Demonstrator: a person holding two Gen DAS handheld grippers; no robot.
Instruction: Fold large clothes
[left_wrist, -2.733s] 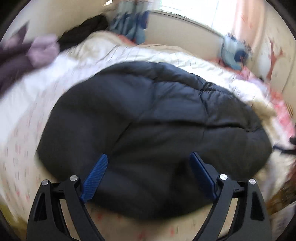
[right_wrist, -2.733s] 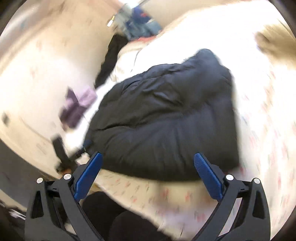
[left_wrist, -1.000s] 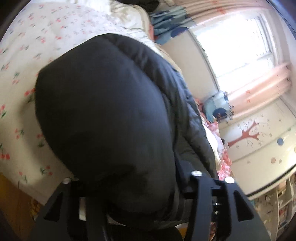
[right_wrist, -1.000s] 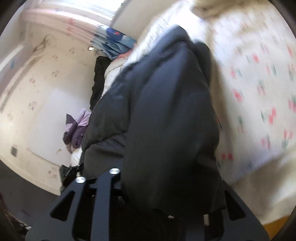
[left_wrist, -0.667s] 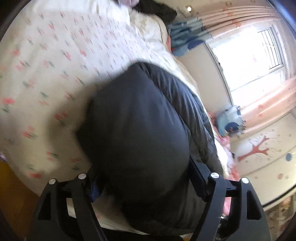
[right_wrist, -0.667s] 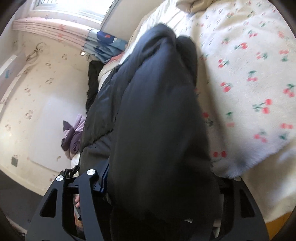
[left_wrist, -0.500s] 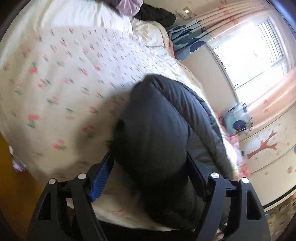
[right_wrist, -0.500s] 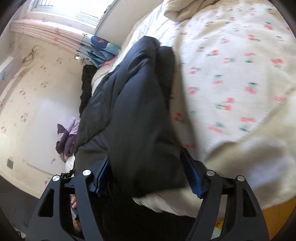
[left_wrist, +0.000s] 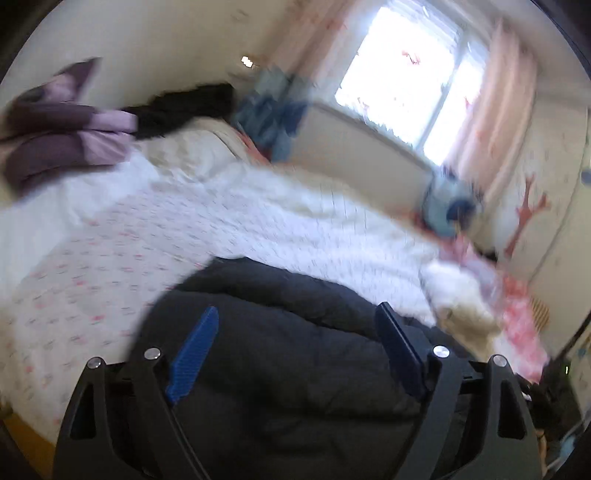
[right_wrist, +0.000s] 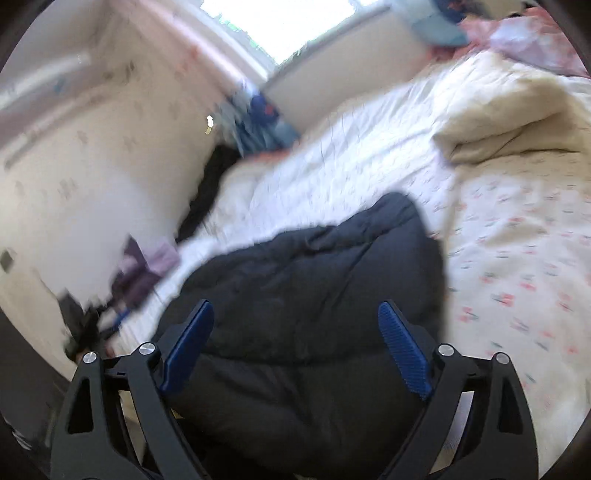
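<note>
Jaws of the left gripper (left_wrist: 295, 339) are seen spread wide in the left wrist view, having just been opening, with nothing pinched; the black padded jacket (left_wrist: 295, 369) lies beneath them, bunched on the floral bedspread (left_wrist: 92, 266). A fresh hold would best be taken at a free edge, not the puffy middle.

From the right wrist view, the right gripper (right_wrist: 295, 343) is likewise shown parted and empty, its jaws having just been opening above the same jacket (right_wrist: 314, 295). Before the next fold, the bulk should be flattened and both edges gripped evenly.
</note>
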